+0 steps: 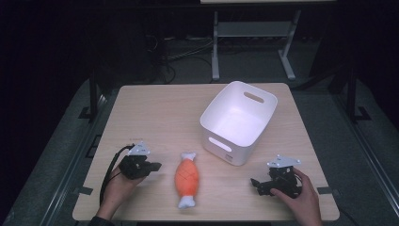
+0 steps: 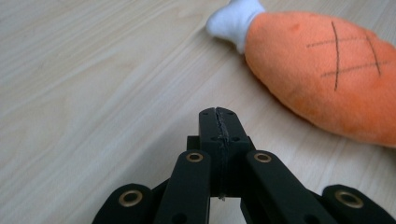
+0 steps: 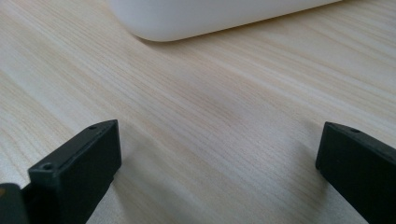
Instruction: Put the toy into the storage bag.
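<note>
An orange plush drumstick (image 1: 187,179) with white bone ends lies on the wooden table (image 1: 160,117), near the front edge. Just left of it a hand holds my left gripper (image 1: 157,166), shut with nothing between the jaws, its tip pointing at the toy. In the left gripper view the closed left gripper (image 2: 218,114) sits short of the drumstick (image 2: 327,84), with bare wood between them. My right gripper (image 1: 254,183) rests at the front right, held by the other hand, open and empty. In the right gripper view its jaws stand wide apart over bare wood.
A white plastic bin (image 1: 239,121) with handle slots stands at the middle right of the table, its base edge (image 3: 205,18) just ahead of the right gripper. Beyond the table are a dark floor, cables and a metal frame (image 1: 251,42).
</note>
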